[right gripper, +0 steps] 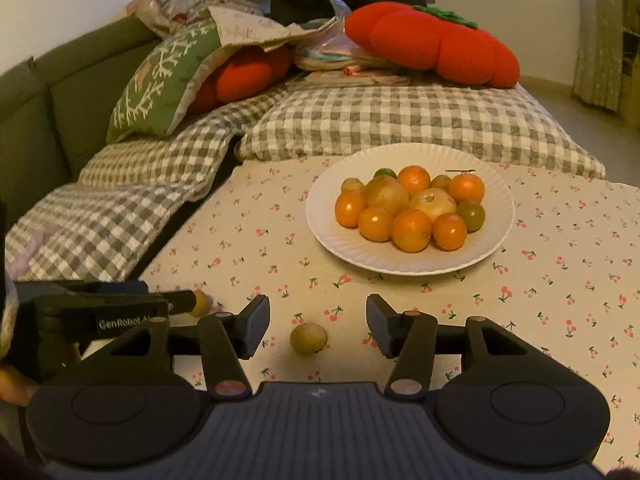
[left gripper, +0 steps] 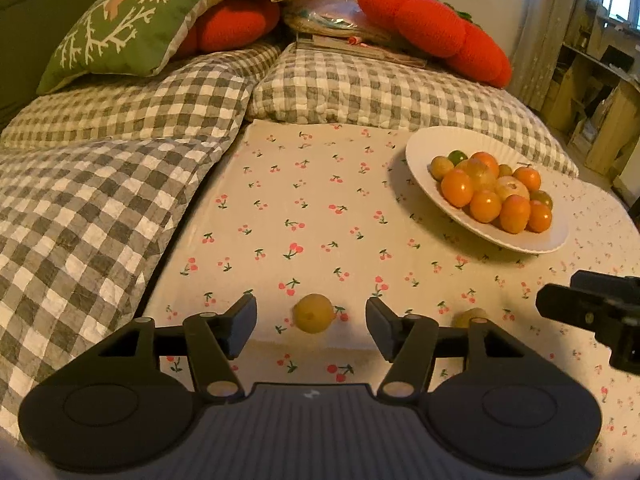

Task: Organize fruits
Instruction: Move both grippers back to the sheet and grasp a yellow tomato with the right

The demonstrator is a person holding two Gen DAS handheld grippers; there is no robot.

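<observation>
A white plate (left gripper: pixel 424 176) holds several orange, yellow and green fruits (left gripper: pixel 486 194); it also shows in the right wrist view (right gripper: pixel 332 236). Two small yellow-green fruits lie loose on the cherry-print cloth. My left gripper (left gripper: pixel 311 322) is open, with one loose fruit (left gripper: pixel 314 313) between its fingers. The other loose fruit (left gripper: pixel 466 317) is partly hidden behind the left gripper's right finger. My right gripper (right gripper: pixel 318 326) is open, with that fruit (right gripper: pixel 308 339) between its fingers. The first fruit (right gripper: pixel 201 303) peeks out behind the left gripper's body (right gripper: pixel 100 312).
Grey checked cushions (left gripper: pixel 120 184) border the cloth on the left and back. A green embroidered pillow (left gripper: pixel 132 28) and red tomato-shaped cushions (left gripper: pixel 436 28) lie behind. The right gripper's body (left gripper: pixel 600 312) enters from the right in the left wrist view. Shelves (left gripper: pixel 600 88) stand at far right.
</observation>
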